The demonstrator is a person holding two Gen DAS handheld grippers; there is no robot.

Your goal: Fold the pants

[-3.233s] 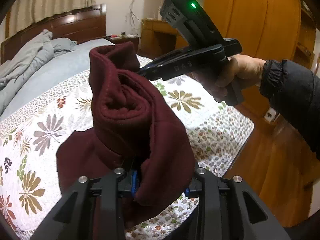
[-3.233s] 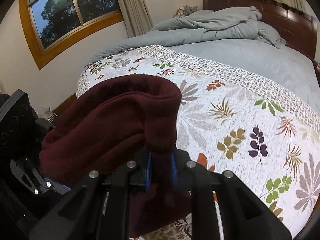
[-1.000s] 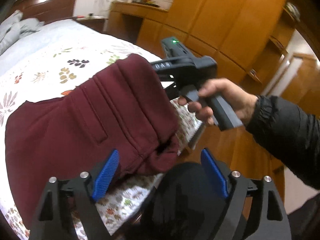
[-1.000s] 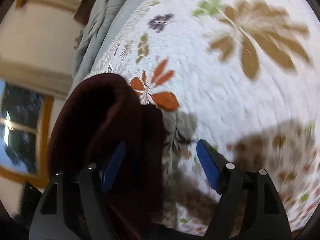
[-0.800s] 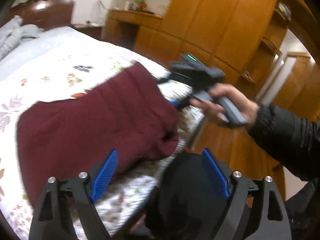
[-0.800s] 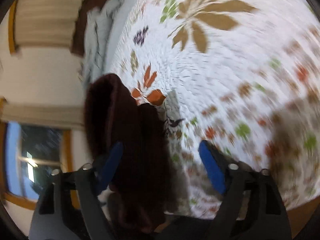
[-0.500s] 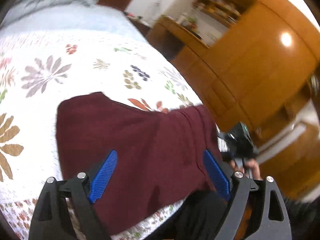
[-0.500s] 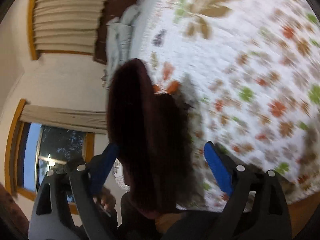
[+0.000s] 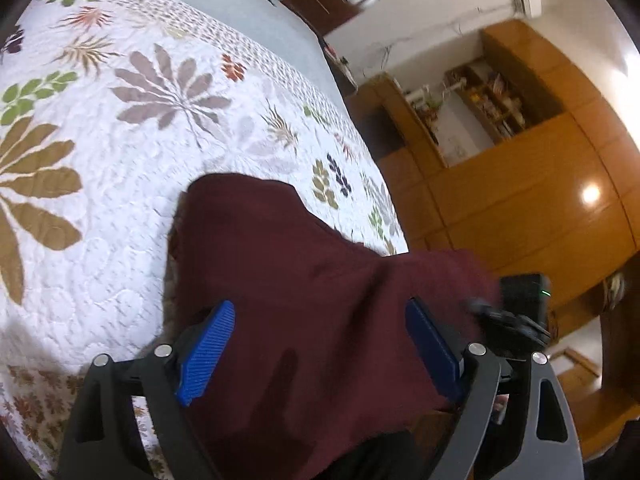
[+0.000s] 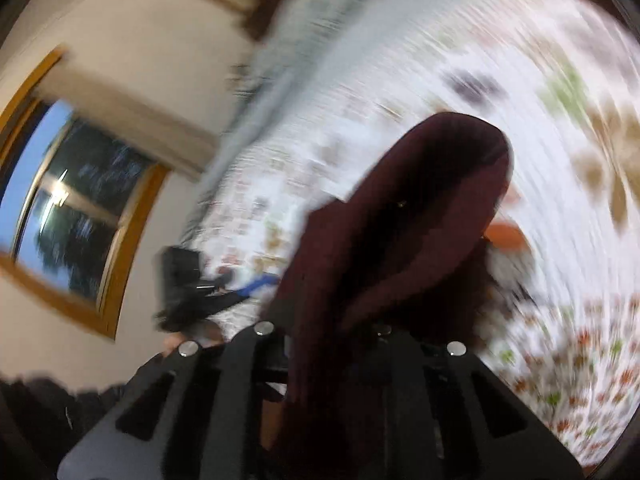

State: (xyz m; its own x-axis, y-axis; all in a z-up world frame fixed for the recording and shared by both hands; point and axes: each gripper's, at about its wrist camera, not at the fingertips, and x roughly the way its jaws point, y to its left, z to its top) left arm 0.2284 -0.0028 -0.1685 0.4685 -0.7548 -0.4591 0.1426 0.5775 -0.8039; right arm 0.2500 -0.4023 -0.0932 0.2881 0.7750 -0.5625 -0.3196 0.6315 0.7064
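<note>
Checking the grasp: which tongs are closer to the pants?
Right: the right tongs are clamped on the pants. The left tongs hang open just over them.

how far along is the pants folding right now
Mostly done, it seems: the maroon pants lie in a compact folded bundle on the floral quilt. The left gripper is open over them, gripping nothing. The right gripper looks closed on one edge, though that view is blurred. Left: release that edge and tidy up.
</note>
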